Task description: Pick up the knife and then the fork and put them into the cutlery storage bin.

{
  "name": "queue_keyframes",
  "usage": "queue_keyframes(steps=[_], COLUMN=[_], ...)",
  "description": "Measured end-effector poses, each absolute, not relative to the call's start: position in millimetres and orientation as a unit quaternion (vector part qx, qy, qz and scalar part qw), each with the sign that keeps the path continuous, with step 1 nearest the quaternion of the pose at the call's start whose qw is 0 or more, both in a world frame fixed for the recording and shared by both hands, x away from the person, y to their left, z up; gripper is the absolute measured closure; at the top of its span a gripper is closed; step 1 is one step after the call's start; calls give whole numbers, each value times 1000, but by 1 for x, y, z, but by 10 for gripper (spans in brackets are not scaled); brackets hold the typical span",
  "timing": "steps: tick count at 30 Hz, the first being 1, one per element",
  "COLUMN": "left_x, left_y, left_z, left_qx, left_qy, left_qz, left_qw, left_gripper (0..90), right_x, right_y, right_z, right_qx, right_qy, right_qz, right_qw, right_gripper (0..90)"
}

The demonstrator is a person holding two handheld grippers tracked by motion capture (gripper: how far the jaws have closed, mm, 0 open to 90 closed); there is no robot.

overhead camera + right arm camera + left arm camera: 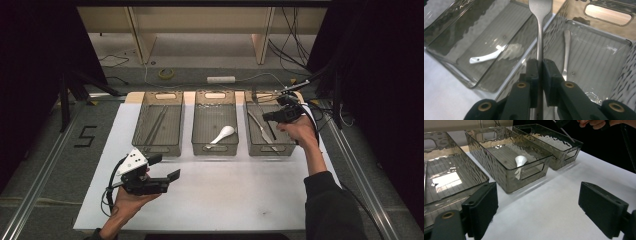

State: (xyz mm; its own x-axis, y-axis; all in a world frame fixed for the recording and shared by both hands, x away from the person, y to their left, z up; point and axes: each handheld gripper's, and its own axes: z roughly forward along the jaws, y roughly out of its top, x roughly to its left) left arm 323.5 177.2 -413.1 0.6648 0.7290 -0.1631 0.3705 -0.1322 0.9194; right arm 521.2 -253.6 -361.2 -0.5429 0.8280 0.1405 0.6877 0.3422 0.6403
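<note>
Right gripper [539, 72] — jaws pressed together on the thin handle of a metal fork [540, 37], which stands up from between the pads with its head at the top edge of the right gripper view. In the high view this gripper [263, 117] hangs over the right bin [286, 148], the hand [299, 131] gripping it above that bin's near right corner.

Landmark: the middle bin [215, 149], one of three smoky clear plastic bins in a row on the white sheet [225, 195].

- Inside the middle bin: a white spoon [223, 134], lying flat, bowl toward the far right.
- Right of the middle bin: the right bin, with a metal utensil [566, 53] lying on its floor; the held fork is above it, not touching the floor as far as can be told.
- Left of the middle bin: the left bin [158, 147], with thin dark sticks along its floor.

Left gripper [537, 207] — jaws spread wide, nothing between them, only bare white sheet beneath. It sits in front of and left of the middle bin, well apart from it, in the left hand [127, 202].
</note>
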Motion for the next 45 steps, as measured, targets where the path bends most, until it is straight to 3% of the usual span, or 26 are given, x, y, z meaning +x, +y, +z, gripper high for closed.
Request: queue_keyframes(steps=[14, 45], left_x=[323, 323], left_y=[177, 177], left_z=[-413, -413], left_qx=[735, 734], left_qy=[373, 372], left_qz=[166, 168], left_qw=[541, 543], left_gripper=[156, 156], right_x=[535, 535], right_y=[-256, -248], right_z=[-376, -413], right_qx=[503, 520], right_qy=[793, 797], right_qz=[322, 289], right_qw=[120, 106], right_gripper=[842, 839])
